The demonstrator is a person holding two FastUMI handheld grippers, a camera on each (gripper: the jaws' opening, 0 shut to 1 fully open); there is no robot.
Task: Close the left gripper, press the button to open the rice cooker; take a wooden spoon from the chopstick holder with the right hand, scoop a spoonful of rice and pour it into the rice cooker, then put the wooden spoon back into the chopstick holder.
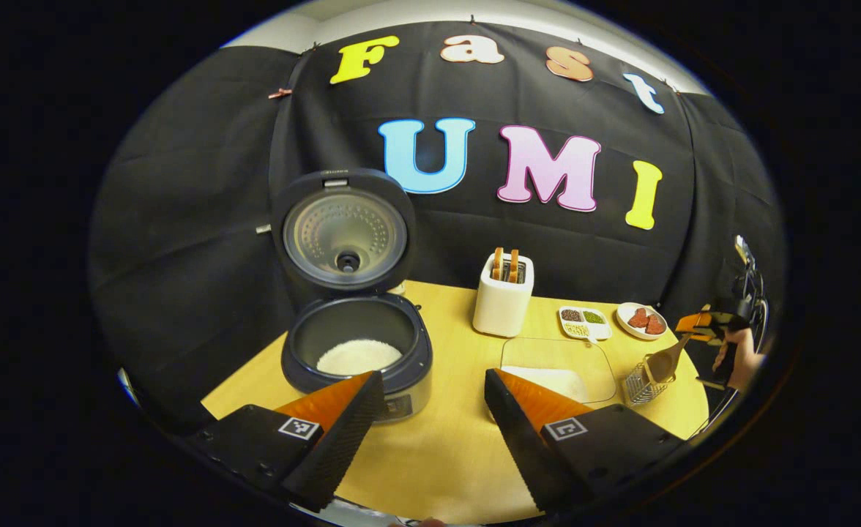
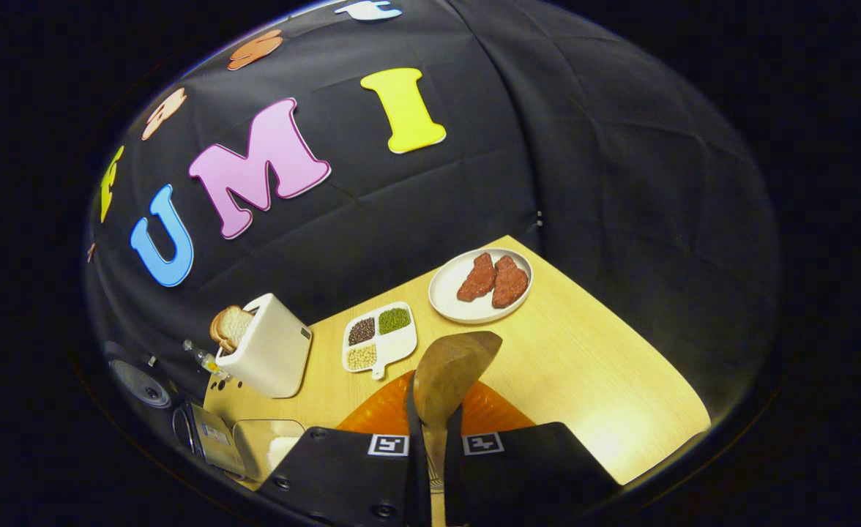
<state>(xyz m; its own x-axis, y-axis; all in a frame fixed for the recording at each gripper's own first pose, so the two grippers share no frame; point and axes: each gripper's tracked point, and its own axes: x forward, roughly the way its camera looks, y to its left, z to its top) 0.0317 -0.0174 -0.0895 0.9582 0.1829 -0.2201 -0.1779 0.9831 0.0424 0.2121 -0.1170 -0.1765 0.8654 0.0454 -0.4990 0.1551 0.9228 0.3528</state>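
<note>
Now the wooden spoon (image 2: 451,380) stands upright between the two fingers of the right gripper (image 2: 434,432), which are pressed against its handle from both sides, with its bowl rising above them. In the left gripper view that spoon (image 1: 666,362) sits at about three o'clock, its lower end down in the chopstick holder (image 1: 643,384), a wire-mesh basket near the table's right edge, while the right gripper (image 1: 701,326) and the hand (image 1: 742,359) carrying it are just above.

At about ten o'clock in the same view the rice cooker (image 1: 357,351) stands open, its lid (image 1: 344,233) tipped upright, and a heap of white rice (image 1: 359,357) lies in the pot. The left gripper (image 1: 430,410) hovers in front with its fingers spread wide apart, holding nothing.

Between cooker and holder lies a clear container (image 1: 558,369) with rice in it. Behind it stand a white toaster (image 1: 504,296) with bread slices, a divided dish of beans (image 1: 584,322) and a plate of meat (image 1: 643,320), all on the yellow table (image 1: 445,454).
</note>
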